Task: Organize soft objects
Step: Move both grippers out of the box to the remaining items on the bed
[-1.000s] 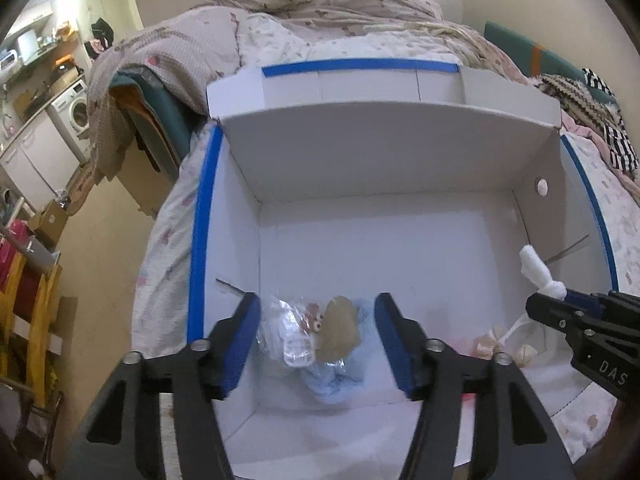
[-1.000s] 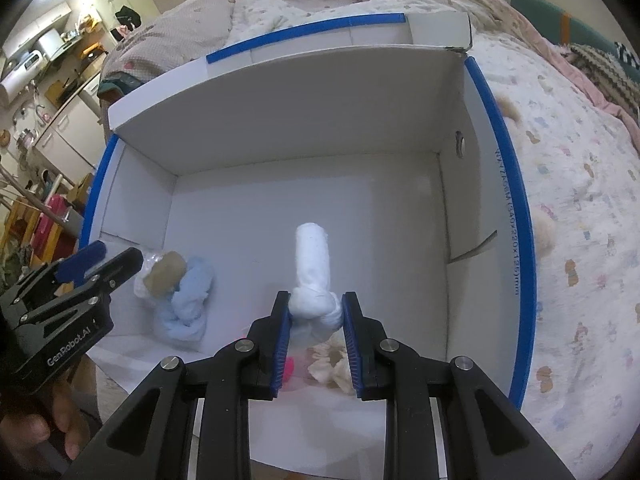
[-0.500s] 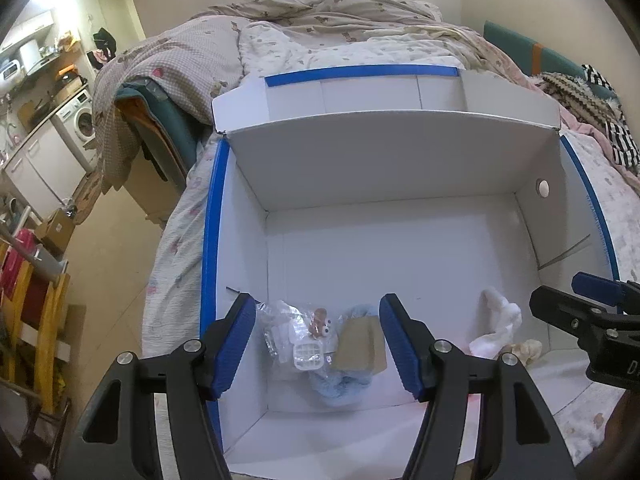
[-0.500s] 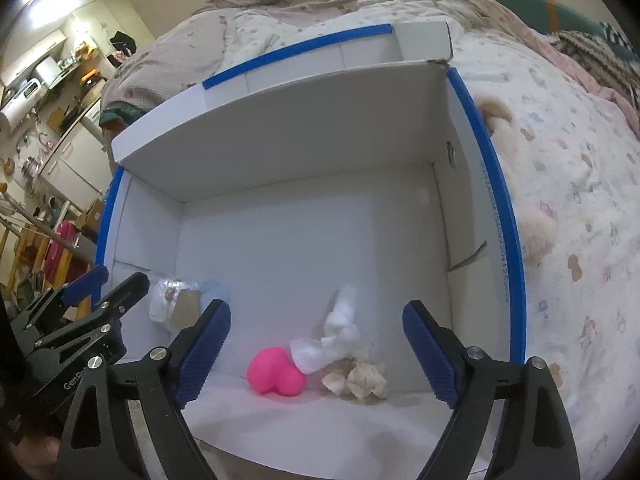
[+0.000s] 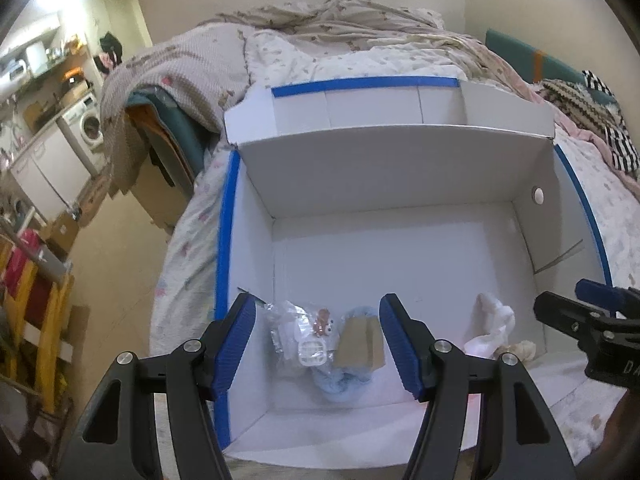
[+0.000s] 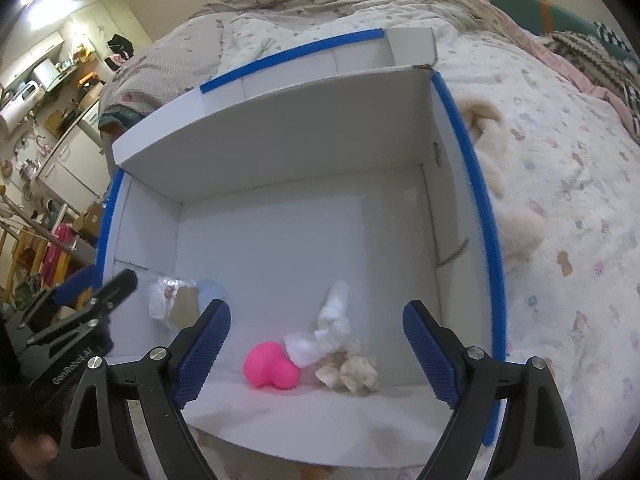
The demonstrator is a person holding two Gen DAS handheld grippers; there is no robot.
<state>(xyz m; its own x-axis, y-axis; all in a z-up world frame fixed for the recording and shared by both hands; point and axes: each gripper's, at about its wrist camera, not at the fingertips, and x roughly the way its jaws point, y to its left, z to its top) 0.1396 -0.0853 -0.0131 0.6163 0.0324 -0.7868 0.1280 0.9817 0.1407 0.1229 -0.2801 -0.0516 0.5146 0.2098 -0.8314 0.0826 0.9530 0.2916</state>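
A white cardboard box (image 5: 400, 184) (image 6: 280, 152) with blue-taped rims lies open on a bed. On its floor a white knotted cloth (image 6: 334, 328) (image 5: 494, 318) rests beside a pink soft toy (image 6: 272, 370) and a cream crumpled piece (image 6: 354, 372). My right gripper (image 6: 316, 354) hangs open above them, touching nothing. Near the left wall lie a clear plastic packet (image 5: 300, 338) (image 6: 164, 300), a brown tag (image 5: 360, 344) and a light blue soft item (image 5: 344, 384). My left gripper (image 5: 318, 348) is open over these, holding nothing.
The bed's patterned sheet (image 6: 568, 240) spreads to the right, with a beige plush (image 6: 504, 208) against the box's outer wall. Rumpled blankets (image 5: 340, 24) lie behind the box. A floor with a washing machine (image 5: 90, 128) and racks is at the left.
My right gripper let go of the white knotted cloth, which now lies on the box floor by the pink toy, and its jaws spread wide. The left gripper barely shifted.
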